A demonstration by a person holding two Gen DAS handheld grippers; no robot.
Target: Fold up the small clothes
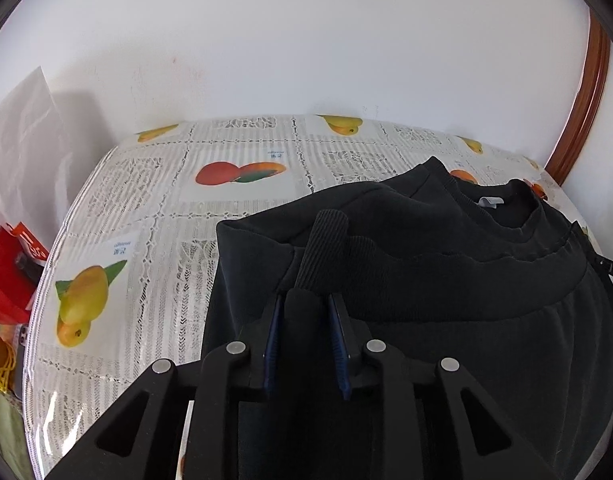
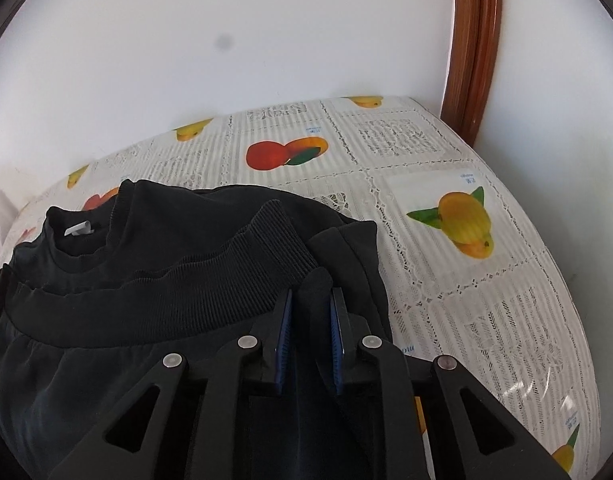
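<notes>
The black sweatshirt [image 1: 446, 248] was of soft matt cloth, with ribbed knit at its hem band [image 2: 234, 264]. The surface [image 1: 234, 184] carried a glossy plastic cover that reflected light, printed with lace and fruit. The fingers [image 1: 272, 332] were of matt black plastic with blue ridged pads and shiny metal pins. The door frame [image 2: 474, 40] was polished wood.
</notes>
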